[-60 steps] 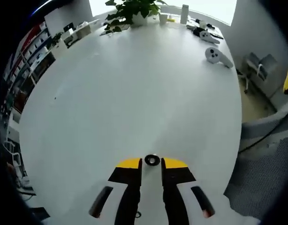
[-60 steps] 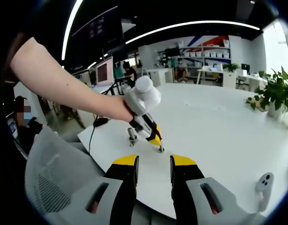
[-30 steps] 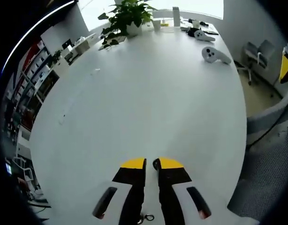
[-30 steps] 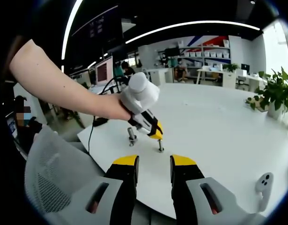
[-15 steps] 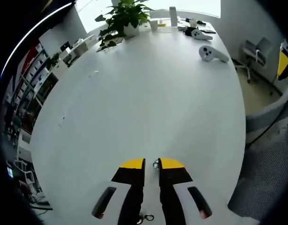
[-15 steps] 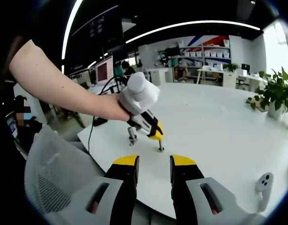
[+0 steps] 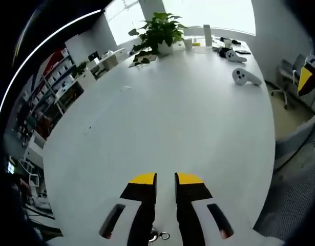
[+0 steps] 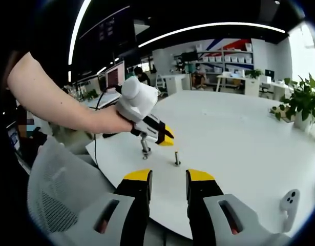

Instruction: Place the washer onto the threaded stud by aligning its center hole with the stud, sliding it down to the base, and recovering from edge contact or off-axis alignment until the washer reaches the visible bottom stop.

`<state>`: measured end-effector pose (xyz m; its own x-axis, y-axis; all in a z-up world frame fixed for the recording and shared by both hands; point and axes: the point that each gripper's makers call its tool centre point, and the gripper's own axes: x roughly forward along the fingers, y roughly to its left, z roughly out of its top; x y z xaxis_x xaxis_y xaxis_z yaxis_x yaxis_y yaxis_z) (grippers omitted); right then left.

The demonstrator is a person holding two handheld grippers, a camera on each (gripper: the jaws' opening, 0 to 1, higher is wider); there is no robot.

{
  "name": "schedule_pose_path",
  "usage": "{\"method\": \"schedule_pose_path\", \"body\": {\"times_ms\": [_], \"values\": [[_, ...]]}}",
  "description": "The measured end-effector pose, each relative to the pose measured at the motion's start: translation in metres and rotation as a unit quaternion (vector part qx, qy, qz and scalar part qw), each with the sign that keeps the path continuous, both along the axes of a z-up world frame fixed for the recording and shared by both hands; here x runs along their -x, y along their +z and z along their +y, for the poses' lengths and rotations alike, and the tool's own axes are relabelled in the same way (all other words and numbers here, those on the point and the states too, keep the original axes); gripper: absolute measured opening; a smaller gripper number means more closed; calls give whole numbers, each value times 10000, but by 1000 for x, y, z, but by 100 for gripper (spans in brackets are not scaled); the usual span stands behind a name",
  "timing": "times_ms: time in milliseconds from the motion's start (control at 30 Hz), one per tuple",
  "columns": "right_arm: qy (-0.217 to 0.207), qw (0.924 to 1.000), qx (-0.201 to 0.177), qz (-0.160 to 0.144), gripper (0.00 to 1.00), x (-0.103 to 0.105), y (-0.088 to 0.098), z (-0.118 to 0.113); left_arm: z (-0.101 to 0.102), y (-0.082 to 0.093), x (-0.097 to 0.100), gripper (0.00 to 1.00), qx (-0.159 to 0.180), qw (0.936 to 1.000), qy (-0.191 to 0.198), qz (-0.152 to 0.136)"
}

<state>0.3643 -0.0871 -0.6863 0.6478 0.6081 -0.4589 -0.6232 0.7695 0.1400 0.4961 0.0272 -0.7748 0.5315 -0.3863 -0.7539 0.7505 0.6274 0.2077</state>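
A small threaded stud [image 8: 176, 159] stands upright on the white table [image 8: 239, 148]. A taller metal post [image 8: 145, 147] stands just left of it. The washer is too small to make out at the stud's base. A hand holds my left gripper [image 8: 167, 139] in the air up and left of the stud, clear of it. In the left gripper view the left gripper [image 7: 166, 178] has a narrow gap between its yellow-tipped jaws, with only bare table showing in it. My right gripper [image 8: 168, 177] stands open in front of the stud, holding nothing.
A potted plant [image 7: 160, 31] and two white controllers [image 7: 245, 77] sit at the table's far end. Another controller [image 8: 289, 200] lies at the right. A mesh chair [image 8: 55, 205] stands at the near table edge, by the person's arm [image 8: 49, 102].
My left gripper has risen and drawn back to the left, away from the stud. Its jaws have parted a little, and the washer seen at their tips no longer shows. The right gripper stayed put.
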Motion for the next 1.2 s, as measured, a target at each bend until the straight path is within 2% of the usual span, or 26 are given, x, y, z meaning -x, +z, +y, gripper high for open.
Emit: {"method": "schedule_pose_path", "body": {"times_ms": [267, 500, 567, 767, 1000, 1200], "values": [[34, 10000, 14, 18, 28, 1, -1, 1, 33, -21, 25, 11, 132, 9982, 507, 274], [75, 10000, 36, 32, 28, 2, -2, 3, 61, -57, 51, 13, 121, 9919, 981, 804], [80, 10000, 38, 43, 28, 2, -2, 3, 70, -68, 58, 13, 81, 9880, 1141, 1037], [77, 9999, 47, 43, 28, 2, -3, 2, 82, -77, 59, 13, 155, 9823, 1420, 1212], [87, 9999, 65, 46, 28, 2, -3, 2, 86, -82, 51, 14, 131, 9812, 1488, 1225], [79, 9999, 88, 41, 28, 2, -4, 2, 84, -86, 51, 14, 69, 9810, 1436, 1299]]}}
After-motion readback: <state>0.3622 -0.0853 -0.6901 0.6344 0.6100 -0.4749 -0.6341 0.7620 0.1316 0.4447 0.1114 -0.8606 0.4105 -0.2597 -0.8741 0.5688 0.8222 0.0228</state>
